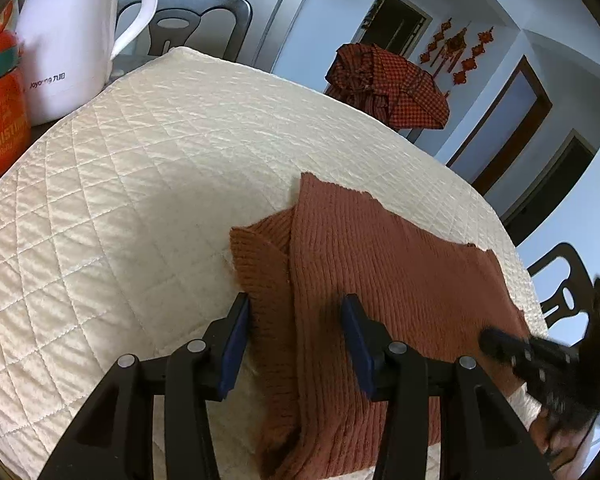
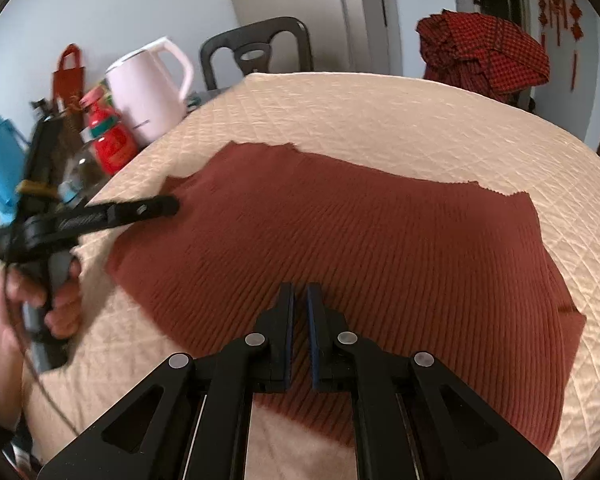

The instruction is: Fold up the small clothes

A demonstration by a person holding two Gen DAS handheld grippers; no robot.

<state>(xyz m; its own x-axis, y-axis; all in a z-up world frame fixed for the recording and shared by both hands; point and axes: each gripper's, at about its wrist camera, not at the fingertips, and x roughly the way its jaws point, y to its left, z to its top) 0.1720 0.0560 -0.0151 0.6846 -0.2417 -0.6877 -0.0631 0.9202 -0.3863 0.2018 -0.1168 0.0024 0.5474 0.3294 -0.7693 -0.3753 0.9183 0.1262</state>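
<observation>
The rust knit (image 2: 340, 248) lies flat on the quilt (image 1: 140, 184), a folded flap at its 9 o'clock edge. The left gripper (image 1: 296, 312) straddles that edge, released. The right gripper (image 2: 301, 300) hovers clenched, empty.

The left black two-finger gripper with blue pads (image 1: 296, 308) pointed downward, its jaws standing apart with nothing pressed between the pads. In the right wrist view the person's bare left hand (image 2: 56, 300) was wrapped round its grey handle, fingers curled at the front. The right black two-finger gripper with blue pads (image 2: 301, 300) also pointed downward, jaws all but closed, a thin gap between the pads and nothing gripped. The right hand appeared only as a blurred shape, possibly gripping its handle.
</observation>
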